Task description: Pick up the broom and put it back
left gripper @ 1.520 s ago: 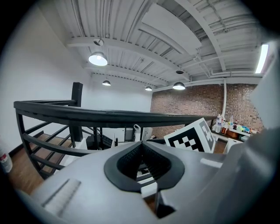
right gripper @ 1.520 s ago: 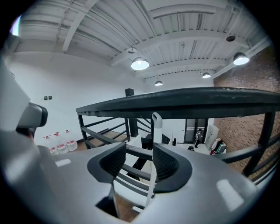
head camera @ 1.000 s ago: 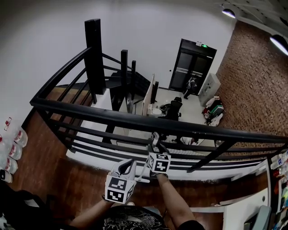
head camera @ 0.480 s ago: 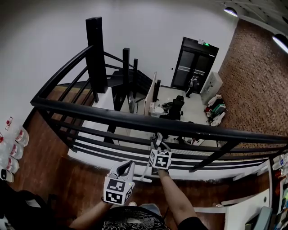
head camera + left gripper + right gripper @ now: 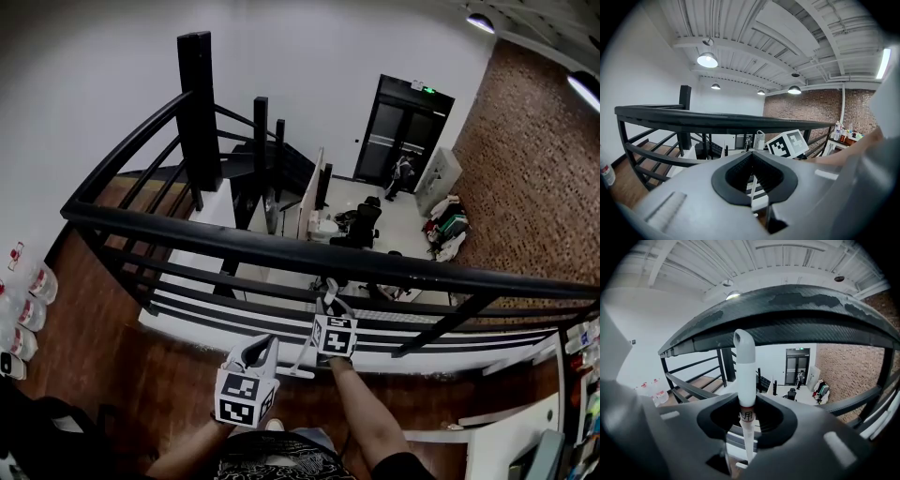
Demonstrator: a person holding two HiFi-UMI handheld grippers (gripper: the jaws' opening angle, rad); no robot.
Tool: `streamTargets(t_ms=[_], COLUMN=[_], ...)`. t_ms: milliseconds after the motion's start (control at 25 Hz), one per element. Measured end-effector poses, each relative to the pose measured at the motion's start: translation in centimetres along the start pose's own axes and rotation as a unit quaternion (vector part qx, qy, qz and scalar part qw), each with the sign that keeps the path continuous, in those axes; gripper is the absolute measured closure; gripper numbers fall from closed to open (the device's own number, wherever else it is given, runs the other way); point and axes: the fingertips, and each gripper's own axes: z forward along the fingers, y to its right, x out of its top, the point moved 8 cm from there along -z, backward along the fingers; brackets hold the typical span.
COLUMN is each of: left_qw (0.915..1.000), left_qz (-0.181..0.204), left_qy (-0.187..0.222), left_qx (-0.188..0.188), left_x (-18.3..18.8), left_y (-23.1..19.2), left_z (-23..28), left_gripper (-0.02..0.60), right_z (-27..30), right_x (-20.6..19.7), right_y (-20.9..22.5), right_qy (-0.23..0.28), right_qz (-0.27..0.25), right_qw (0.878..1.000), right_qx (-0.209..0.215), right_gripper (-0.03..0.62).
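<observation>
The broom's white handle (image 5: 744, 366) stands upright against the black railing (image 5: 797, 319), its rounded top just under the top rail. My right gripper (image 5: 746, 404) has just been closing, with the handle between its jaws, and the pads now press on it. From the head view, the right gripper (image 5: 328, 305) sits at the rail and the handle (image 5: 305, 354) runs down below it. My left gripper (image 5: 266, 343) hangs lower and to the left, shut and empty. In its own view the left gripper (image 5: 751, 153) looks at the handle (image 5: 753, 187) and the right gripper's marker cube (image 5: 790, 143).
The railing (image 5: 281, 248) guards a drop to a lower floor with desks and chairs (image 5: 361, 223). Black stair posts (image 5: 199, 112) rise at the left. Bottles (image 5: 28, 300) line the left wall. A white counter (image 5: 506, 431) is at the lower right.
Both grippers stay by the railing where they were. The right one keeps its place at the broom handle. Only the view has shifted a little.
</observation>
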Motion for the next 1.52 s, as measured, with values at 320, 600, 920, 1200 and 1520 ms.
streamTargets(t_ms=[320, 600, 920, 1200, 1520], left_qw=[0.9999, 0.9999, 0.9997, 0.9988, 0.9980], left_qz=[-0.010, -0.002, -0.007, 0.008, 0.007], left_qy=[-0.001, 0.003, 0.021, 0.048, 0.062], left_qx=[-0.009, -0.016, -0.007, -0.008, -0.008], left_x=[-0.4, -0.6, -0.5, 0.6, 0.7], left_y=[1.0, 2.9, 4.4, 6.5, 8.8], left_z=[0.2, 0.3, -0.8, -1.6, -2.8], left_gripper=[0.575, 0.575, 0.575, 0.575, 0.575], right_z=[-3.5, -7.5, -13.7, -20.2, -27.1], right_x=[-1.6, -2.4, 0.5, 4.8, 8.6], right_y=[-1.3, -1.6, -1.9, -2.1, -2.1], right_qy=[0.018, 0.036, 0.094, 0.149, 0.197], right_qz=[-0.009, -0.011, -0.022, -0.048, -0.073], right_qw=[1.000, 0.999, 0.995, 0.986, 0.975], right_qx=[0.014, 0.020, 0.034, 0.058, 0.068], right_gripper=[0.497, 0.497, 0.497, 0.497, 0.497])
